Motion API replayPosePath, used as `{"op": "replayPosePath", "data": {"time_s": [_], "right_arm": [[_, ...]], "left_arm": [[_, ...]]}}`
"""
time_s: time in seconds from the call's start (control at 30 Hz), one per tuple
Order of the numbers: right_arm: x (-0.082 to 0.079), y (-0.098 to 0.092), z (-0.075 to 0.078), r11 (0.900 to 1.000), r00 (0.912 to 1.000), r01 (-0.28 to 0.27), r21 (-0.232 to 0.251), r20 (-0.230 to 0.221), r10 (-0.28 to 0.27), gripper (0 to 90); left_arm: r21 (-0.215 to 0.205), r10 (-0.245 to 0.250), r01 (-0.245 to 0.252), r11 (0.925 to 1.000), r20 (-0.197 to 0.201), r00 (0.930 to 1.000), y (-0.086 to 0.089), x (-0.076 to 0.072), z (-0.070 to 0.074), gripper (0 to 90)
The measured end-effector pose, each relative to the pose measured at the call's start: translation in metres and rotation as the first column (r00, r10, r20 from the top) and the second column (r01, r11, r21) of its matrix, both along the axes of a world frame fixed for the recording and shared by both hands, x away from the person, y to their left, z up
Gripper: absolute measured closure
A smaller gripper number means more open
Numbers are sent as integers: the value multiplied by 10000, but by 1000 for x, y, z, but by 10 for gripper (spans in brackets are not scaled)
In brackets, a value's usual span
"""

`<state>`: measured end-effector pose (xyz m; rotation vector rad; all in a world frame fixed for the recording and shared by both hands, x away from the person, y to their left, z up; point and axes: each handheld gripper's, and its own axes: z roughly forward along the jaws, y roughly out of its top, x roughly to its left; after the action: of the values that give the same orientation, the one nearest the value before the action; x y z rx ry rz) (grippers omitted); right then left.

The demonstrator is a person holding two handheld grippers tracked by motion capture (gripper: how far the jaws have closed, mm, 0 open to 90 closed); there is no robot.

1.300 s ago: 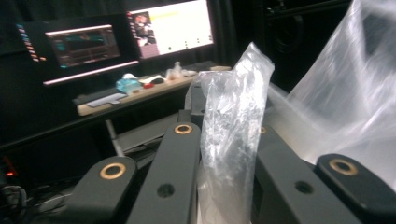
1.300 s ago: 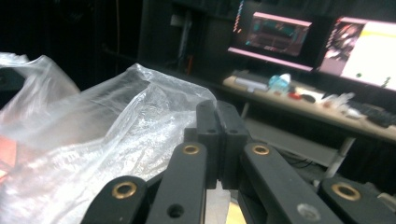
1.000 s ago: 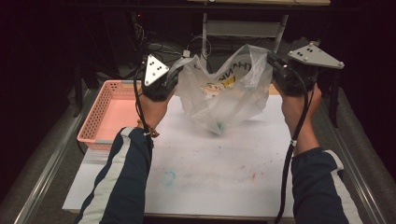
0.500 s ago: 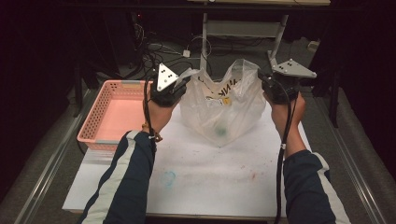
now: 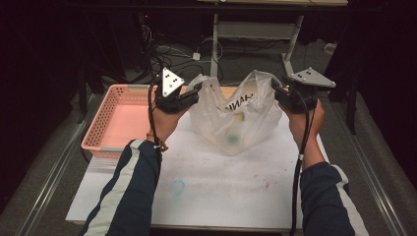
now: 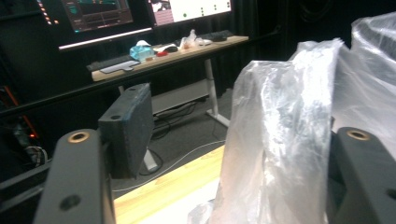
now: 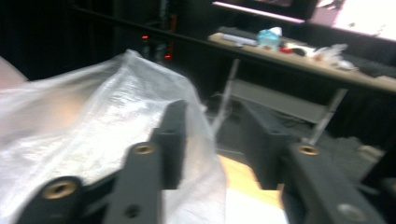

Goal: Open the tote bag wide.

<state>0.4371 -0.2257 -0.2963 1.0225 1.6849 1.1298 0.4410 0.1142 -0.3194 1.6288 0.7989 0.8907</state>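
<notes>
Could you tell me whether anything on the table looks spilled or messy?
Nothing is spilled. The white table top carries faint stains: a blue ring and reddish specks. The plastic bag stands crumpled but upright beside the pink basket.

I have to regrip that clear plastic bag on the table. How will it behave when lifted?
The plastic bag is thin and crinkled, so it will probably flop and sag. The items settled at its bottom may swing. Its glossy film could slip between pads.
</notes>
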Motion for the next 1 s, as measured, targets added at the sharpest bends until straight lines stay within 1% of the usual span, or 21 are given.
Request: {"op": "replayPosePath", "data": {"time_s": [0.03, 0.13, 0.23, 0.27, 0.3, 0.4, 0.47, 0.57, 0.63, 0.67, 0.73, 0.83, 0.9, 1.0], "right_arm": [[-2, -1, 1, 10000, 10000, -39, 47, 71, 38, 516], [-7, -2, 3, 9997, 9996, -154, 176, 220, 150, 423], [-13, -6, 4, 9983, 9990, -287, 514, 360, 268, 365], [-14, -7, 4, 9980, 9988, -294, 553, 402, 271, 334], [-15, -8, 4, 9979, 9985, -286, 574, 483, 259, 322], [-19, -10, 5, 9963, 9974, -427, 742, 603, 383, 308], [-22, -10, 5, 9961, 9974, -489, 738, 565, 448, 303], [-26, -10, 7, 9968, 9971, -543, 593, 568, 509, 308], [-28, -10, 8, 9972, 9972, -582, 462, 500, 559, 315], [-29, -10, 9, 9975, 9972, -583, 396, 483, 564, 321], [-32, -11, 13, 9980, 9975, -598, 200, 391, 589, 321], [-35, -15, 18, 9976, 9971, -633, 278, 441, 620, 318], [-36, -16, 19, 9969, 9966, -707, 346, 450, 691, 308], [-37, -14, 18, 9963, 9958, -841, 193, 380, 833, 292]], "left_arm": [[-16, 3, -3, 10000, -1, 10000, 0, 0, 0, 305], [88, -50, 51, 9999, -79, 10000, 1, -1, -1, 289], [190, -202, 204, 9996, -125, 9997, 2, -2, -2, 260], [265, -178, 181, 9995, -110, 9998, 2, -2, -2, 247], [252, -221, 227, 9994, -218, 9995, 1, -3, -2, 245], [356, -262, 268, 9990, -188, 9995, 2, -6, -1, 226], [291, -350, 353, 9990, -109, 9993, 4, -7, 2, 226], [305, -440, 439, 9986, 24, 9990, 8, -11, 7, 225], [378, -304, 301, 9988, 98, 9995, 11, -13, 11, 226], [397, -341, 337, 9986, 107, 9994, 12, -14, 12, 226], [565, -345, 335, 9978, 167, 9993, 13, -18, 15, 226], [801, -303, 285, 9964, 222, 9993, 15, -19, 16, 229], [755, -295, 285, 9967, 120, 9995, 17, -19, 17, 230], [753, -331, 326, 9966, 56, 9994, 19, -18, 17, 230]]}}
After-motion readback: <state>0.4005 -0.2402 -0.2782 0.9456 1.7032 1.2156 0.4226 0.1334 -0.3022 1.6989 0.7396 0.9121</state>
